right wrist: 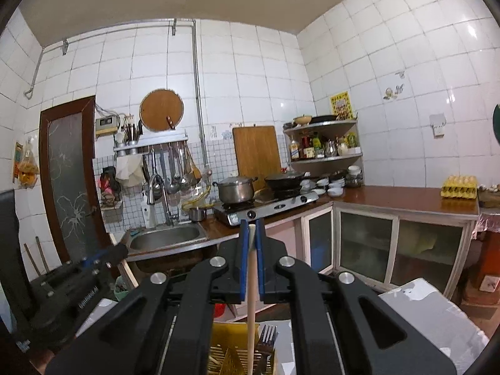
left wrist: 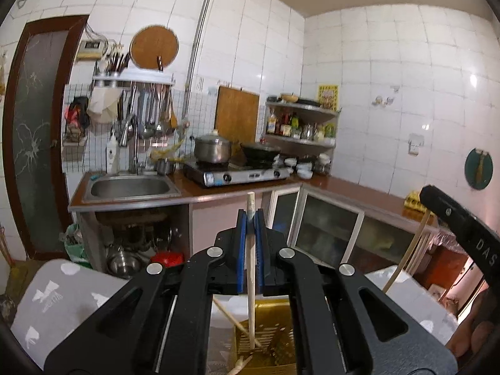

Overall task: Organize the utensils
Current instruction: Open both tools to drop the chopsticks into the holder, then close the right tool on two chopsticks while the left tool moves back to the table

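While both wrist cameras look out level across the kitchen, I see each of my tongs clenched on a thin wooden stick. My left tongs [left wrist: 250, 215] pinch a pale chopstick [left wrist: 250, 268] between the blue pads [left wrist: 241, 243]; its top pokes out above the fingertips and its lower end hangs down into a yellow slotted basket [left wrist: 275, 337] directly below. A second stick [left wrist: 234, 320] lies slanted in that basket, and another wooden piece [left wrist: 240, 365] shows at the bottom edge. My right tongs [right wrist: 251, 228] grip a second chopstick [right wrist: 251, 297] the same way, upright, its tip just level with the pad ends and its shaft dropping in front of the yellow basket [right wrist: 225, 343]. A dark fork [right wrist: 267, 339] stands tines-up in the basket just right of that stick. In the left view my other tool [left wrist: 462, 228] shows at the right edge with its pale stick below it; in the right view the left tool [right wrist: 75, 281] sits low on the left. Beyond, the brown bench [right wrist: 390, 197] carries a steel sink [right wrist: 165, 237], a gas stove [right wrist: 268, 206] with a pot [right wrist: 236, 189] and a dark wok [right wrist: 284, 178], and a yellow egg tray [right wrist: 459, 186].
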Demonstrator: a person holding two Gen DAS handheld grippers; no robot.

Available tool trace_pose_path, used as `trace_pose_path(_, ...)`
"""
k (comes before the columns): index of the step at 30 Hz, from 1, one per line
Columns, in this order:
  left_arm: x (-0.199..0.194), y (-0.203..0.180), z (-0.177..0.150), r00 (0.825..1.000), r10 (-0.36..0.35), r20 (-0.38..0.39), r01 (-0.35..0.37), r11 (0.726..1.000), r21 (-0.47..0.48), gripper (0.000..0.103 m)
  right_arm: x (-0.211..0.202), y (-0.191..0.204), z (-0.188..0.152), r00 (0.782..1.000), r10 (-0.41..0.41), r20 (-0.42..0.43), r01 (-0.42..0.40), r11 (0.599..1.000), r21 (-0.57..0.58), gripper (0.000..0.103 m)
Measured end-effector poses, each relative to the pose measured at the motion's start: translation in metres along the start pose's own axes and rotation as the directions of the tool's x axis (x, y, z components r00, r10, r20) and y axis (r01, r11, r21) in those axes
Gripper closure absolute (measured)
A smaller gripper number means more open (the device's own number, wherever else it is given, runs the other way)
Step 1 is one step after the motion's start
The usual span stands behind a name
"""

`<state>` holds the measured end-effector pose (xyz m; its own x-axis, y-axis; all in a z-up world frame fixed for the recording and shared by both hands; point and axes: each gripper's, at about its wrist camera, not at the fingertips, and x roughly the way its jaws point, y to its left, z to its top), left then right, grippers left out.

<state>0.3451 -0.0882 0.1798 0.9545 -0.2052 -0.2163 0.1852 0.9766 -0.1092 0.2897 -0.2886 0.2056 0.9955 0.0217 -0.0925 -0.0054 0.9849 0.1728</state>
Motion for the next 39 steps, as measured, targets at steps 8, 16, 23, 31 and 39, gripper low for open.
trace_pose_path(8,0.026,0.010,-0.044,0.993,0.030,-0.113,-0.032,0.999,-0.011,0.099,0.040,-0.012,-0.064,0.988,0.011,-0.152,-0.012,1.000,-0.003,0.098)
trace_pose_path(16,-0.012,0.019,-0.034,0.994,0.062,-0.085,-0.063,0.998,-0.010,0.031,0.018,-0.021,-0.070,0.981,-0.054,-0.187,0.047,0.998,-0.039,0.044)
trace_pose_path(23,-0.080,0.035,-0.018,0.993,0.105,-0.063,-0.103,0.994,0.026,0.007,-0.035,-0.032,-0.064,0.967,-0.082,-0.243,0.075,0.996,-0.037,0.043)
trace_pose_path(31,-0.140,0.054,-0.043,0.986,0.136,-0.098,-0.131,0.990,0.058,0.005,-0.105,-0.023,-0.077,0.952,-0.055,-0.300,0.052,0.998,-0.018,0.035)
trace_pose_path(39,-0.168,0.076,-0.100,0.964,0.182,-0.191,-0.173,0.983,0.064,0.005,-0.141,-0.011,-0.135,0.916,-0.047,-0.398,0.047,0.999,-0.010,0.035)
